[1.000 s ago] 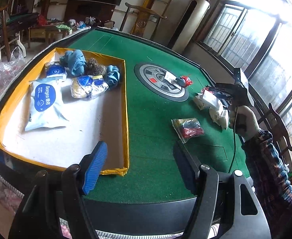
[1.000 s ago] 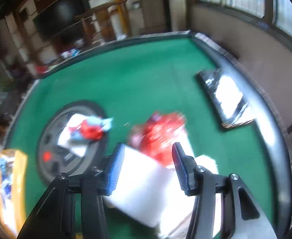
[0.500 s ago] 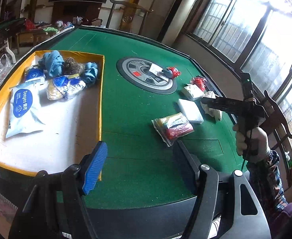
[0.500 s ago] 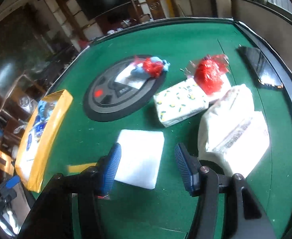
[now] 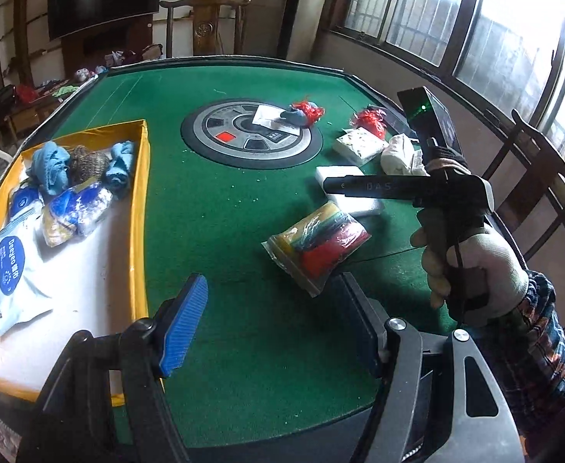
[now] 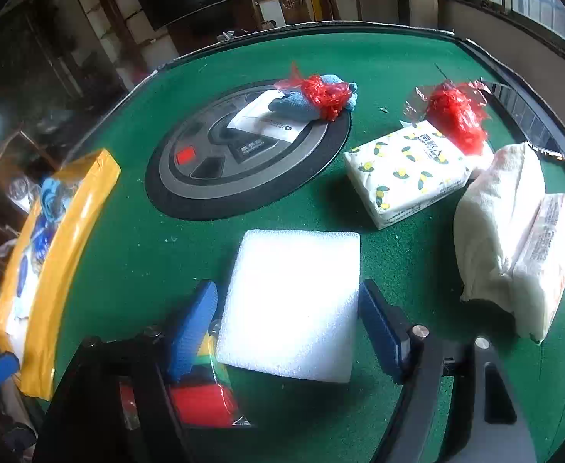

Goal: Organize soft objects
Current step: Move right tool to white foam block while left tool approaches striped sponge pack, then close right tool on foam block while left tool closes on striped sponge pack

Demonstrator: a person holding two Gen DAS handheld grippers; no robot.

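Observation:
A white foam pad lies on the green table between my right gripper's open fingers, untouched. A clear bag of red and yellow items lies just ahead of my open, empty left gripper; it also shows in the right wrist view. A lemon-print tissue pack, a white cloth bundle, a red wad and a blue cloth with red wrap lie farther on. The yellow-rimmed tray at the left holds blue cloths and bags.
A round grey console sits in the table's middle. A dark phone-like slab lies near the right rim. A wooden chair stands beyond the right edge. The right gripper's body and gloved hand hover over the table.
The right gripper has come down and closer, so its open fingers now straddle the white foam pad. The left gripper has shifted rightwards, nearer the coloured bag.

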